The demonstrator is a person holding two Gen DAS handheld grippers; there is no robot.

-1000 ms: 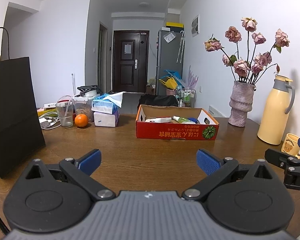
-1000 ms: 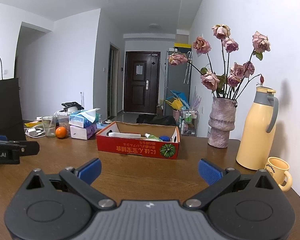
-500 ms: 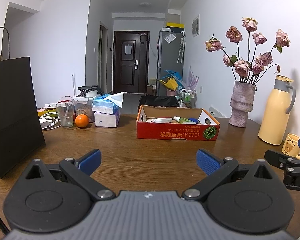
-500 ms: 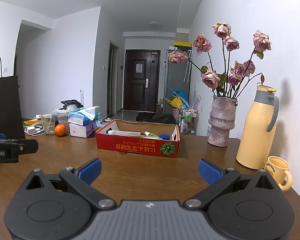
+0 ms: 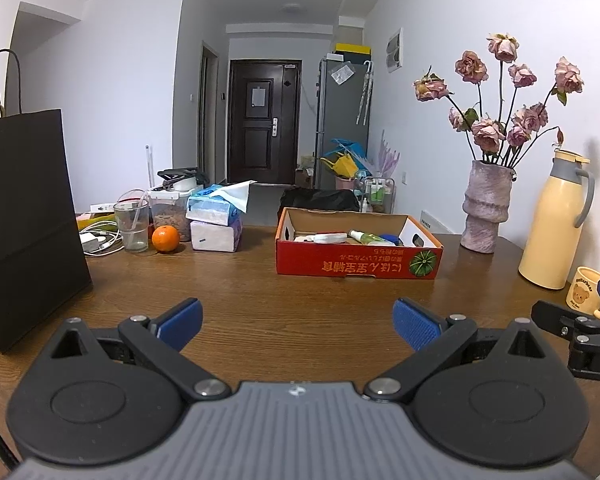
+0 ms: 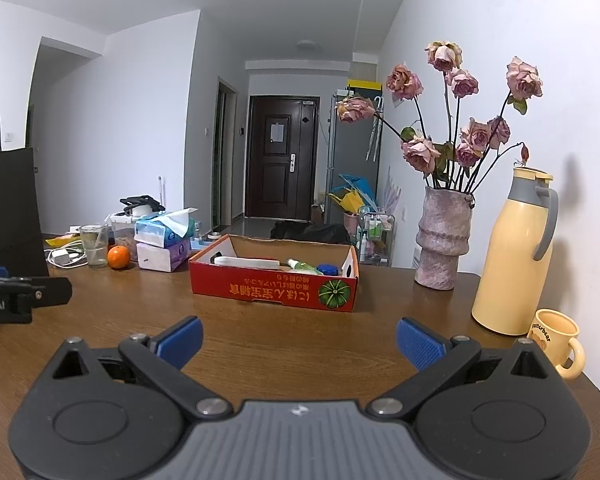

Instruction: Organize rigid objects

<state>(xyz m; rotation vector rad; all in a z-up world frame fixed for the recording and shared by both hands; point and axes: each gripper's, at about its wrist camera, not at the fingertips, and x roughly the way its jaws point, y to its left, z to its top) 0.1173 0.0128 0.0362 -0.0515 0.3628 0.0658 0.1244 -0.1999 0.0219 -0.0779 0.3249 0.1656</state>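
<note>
A red cardboard box (image 5: 358,266) (image 6: 274,290) sits on the brown wooden table (image 5: 240,288) ahead of both grippers, holding a white tube, a green bottle and a blue cap. My left gripper (image 5: 298,322) is open and empty, held above the table short of the box. My right gripper (image 6: 298,338) is open and empty too, to the right of the left one. The right gripper shows at the right edge of the left wrist view (image 5: 580,332). The left gripper shows at the left edge of the right wrist view (image 6: 16,296).
A black paper bag (image 5: 24,216) stands at the left. A glass (image 5: 132,224), an orange (image 5: 165,238) and tissue packs (image 5: 216,220) lie at the back left. A vase of dried roses (image 6: 444,236), a yellow thermos (image 6: 512,256) and a yellow mug (image 6: 556,342) stand along the right wall.
Both grippers stay open and nearly still. The views shift only slightly.
</note>
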